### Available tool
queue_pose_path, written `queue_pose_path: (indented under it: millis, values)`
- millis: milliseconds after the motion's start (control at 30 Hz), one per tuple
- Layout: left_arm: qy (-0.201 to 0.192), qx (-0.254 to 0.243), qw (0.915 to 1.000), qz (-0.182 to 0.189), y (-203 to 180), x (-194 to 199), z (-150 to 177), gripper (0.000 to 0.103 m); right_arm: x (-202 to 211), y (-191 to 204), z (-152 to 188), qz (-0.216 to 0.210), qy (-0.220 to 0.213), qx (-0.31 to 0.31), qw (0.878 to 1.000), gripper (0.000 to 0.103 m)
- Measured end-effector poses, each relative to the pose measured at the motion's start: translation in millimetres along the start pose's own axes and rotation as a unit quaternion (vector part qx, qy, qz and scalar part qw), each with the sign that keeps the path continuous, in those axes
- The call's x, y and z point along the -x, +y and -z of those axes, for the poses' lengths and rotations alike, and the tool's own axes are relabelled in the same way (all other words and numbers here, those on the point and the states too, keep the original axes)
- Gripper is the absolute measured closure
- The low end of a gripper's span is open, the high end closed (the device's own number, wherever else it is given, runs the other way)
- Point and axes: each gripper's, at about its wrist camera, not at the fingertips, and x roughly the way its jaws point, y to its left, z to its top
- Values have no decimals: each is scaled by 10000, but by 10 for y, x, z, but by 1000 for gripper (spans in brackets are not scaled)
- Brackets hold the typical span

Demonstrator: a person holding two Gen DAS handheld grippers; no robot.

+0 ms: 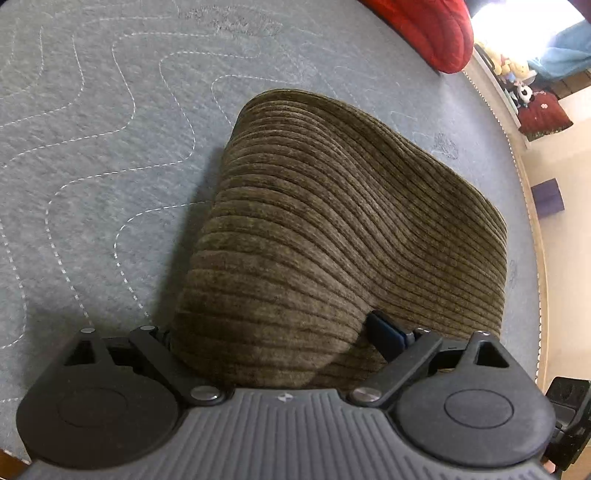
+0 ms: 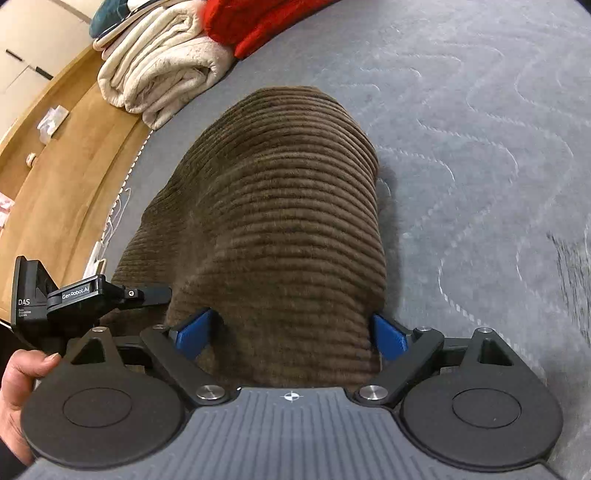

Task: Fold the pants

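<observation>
Olive-brown corduroy pants (image 1: pixel 332 221) lie on a grey quilted bed cover (image 1: pixel 92 147), lifted at the near end. My left gripper (image 1: pixel 273 336) has the near edge of the pants between its wide-set jaws; only one blue pad (image 1: pixel 384 334) shows, the other is under the cloth. In the right wrist view the pants (image 2: pixel 280 206) drape from my right gripper (image 2: pixel 291 332), whose blue pads (image 2: pixel 194 332) stand on either side of a thick fold. The left gripper's body (image 2: pixel 74 295) shows at the left, with a hand below it.
A red quilt (image 1: pixel 424 29) lies at the far edge of the bed. Folded cream blankets (image 2: pixel 159 70) and red cloth (image 2: pixel 251 22) sit at the bed's edge beside a wooden floor (image 2: pixel 66 166). Toys and a purple box (image 1: pixel 548 199) lie beyond the bed.
</observation>
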Motion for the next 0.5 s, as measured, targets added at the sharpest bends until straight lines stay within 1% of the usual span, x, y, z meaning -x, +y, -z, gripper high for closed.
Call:
queue_pose_path:
  millis: [33,67,100,133,167,233,267,300,333,367,400,433,500]
  values:
    - [-17,-3,10000,2,-2,-1,-11,11,13,-5,-15,5,0,38,10000,23]
    - [-62,-41,10000,-8,-25,-18,-19,13,18,-9,-41,38,-6,81,10000,40]
    - [-122,-119,9998,-42,-52,-8,-11,18,11,-8,-78,82,-2,123,9999,47]
    - [-218,-258,9994,-102,-110,18,8,24,35,-15,-92,55,-8,143,9999,56]
    - [-312,-399,9986,-158,-172,96,29,27,82,-21,-101,-37,-57,153,9999,62]
    - [-535,-671,9961,-182,-325,149,94,41,218,-24,-104,-126,-193,230,9995,66]
    - [-628,-690,9956,-36,-382,169,127,45,274,-11,-139,-94,-249,258,9993,67]
    - [-682,-632,9954,217,-430,172,153,52,346,-7,-193,-37,-313,247,9992,67]
    - [-688,-575,9949,463,-487,140,172,56,429,-17,-258,29,-409,216,9989,68]
    - [-673,-543,9934,755,-577,87,180,57,542,-48,-342,90,-546,174,9983,68]
    - [-677,-579,9914,955,-684,36,185,58,678,-100,-449,124,-711,140,9973,69]
    - [-701,-664,9891,1115,-814,-8,182,60,804,-159,-555,134,-849,142,9962,69]
    - [-866,-957,9816,1405,-1161,-72,166,60,1106,-282,-780,205,-1077,274,9936,70]
